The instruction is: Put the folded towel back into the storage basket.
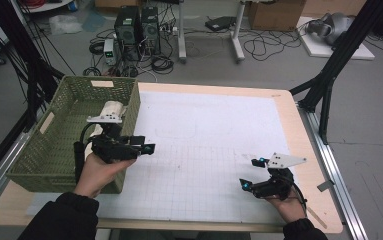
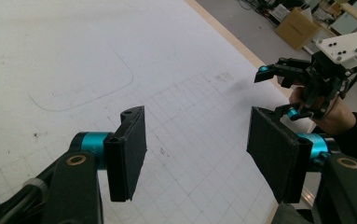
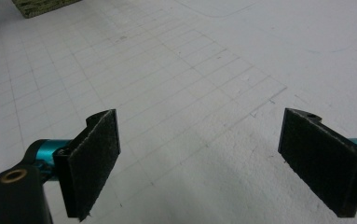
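Note:
A green woven basket [image 1: 43, 150] stands on the left of the table, and its corner also shows in the right gripper view [image 3: 41, 5]. A pale cream object [image 1: 114, 107] lies inside it near the right wall, partly hidden behind my left gripper's grey plate. My left gripper [image 1: 148, 146] hovers at the basket's front right corner and points right over the mat. It is open and empty [image 2: 195, 140]. My right gripper [image 1: 253, 173] is low over the mat's front right, pointing left, open and empty [image 3: 199, 140]. It also shows in the left gripper view [image 2: 275, 91].
A white gridded mat [image 1: 204, 130] covers most of the wooden table [image 1: 299, 135]. Black frame struts [image 1: 329, 85] stand at the right rear corner. Computer towers [image 1: 138, 27], cables and a cardboard box [image 1: 274, 14] sit on the floor beyond the table.

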Action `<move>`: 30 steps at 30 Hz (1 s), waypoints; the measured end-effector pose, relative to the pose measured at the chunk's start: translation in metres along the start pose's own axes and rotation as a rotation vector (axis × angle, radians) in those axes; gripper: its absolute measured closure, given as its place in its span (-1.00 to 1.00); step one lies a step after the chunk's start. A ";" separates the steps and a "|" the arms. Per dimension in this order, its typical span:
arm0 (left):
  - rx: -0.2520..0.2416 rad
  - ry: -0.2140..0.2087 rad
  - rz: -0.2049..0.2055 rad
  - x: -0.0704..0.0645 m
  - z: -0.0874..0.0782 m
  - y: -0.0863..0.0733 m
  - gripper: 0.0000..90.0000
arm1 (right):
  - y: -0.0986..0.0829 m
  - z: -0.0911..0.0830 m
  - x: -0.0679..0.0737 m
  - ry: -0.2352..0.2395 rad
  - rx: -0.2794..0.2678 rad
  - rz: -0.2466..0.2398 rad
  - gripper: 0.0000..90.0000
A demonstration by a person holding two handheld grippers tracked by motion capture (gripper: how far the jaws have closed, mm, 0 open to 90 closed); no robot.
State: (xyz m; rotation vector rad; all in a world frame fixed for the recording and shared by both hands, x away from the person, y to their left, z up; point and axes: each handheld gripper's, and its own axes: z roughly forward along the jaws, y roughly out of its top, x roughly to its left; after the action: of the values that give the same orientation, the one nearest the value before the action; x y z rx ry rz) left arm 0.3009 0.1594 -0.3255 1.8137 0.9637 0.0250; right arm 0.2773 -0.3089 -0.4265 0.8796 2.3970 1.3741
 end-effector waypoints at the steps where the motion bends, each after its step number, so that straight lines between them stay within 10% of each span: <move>1: 0.000 0.001 0.004 -0.001 0.001 -0.001 -0.17 | 0.000 0.000 0.000 0.002 -0.002 0.002 -0.74; 30: -0.053 0.050 0.026 -0.022 0.017 -0.021 -0.20 | 0.001 0.001 0.000 0.005 -0.004 -0.007 -0.74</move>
State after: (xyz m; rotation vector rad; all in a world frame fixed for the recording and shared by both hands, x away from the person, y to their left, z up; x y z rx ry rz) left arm 0.2805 0.1357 -0.3415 1.7842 0.9661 0.1114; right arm 0.2780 -0.3079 -0.4265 0.8663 2.3986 1.3795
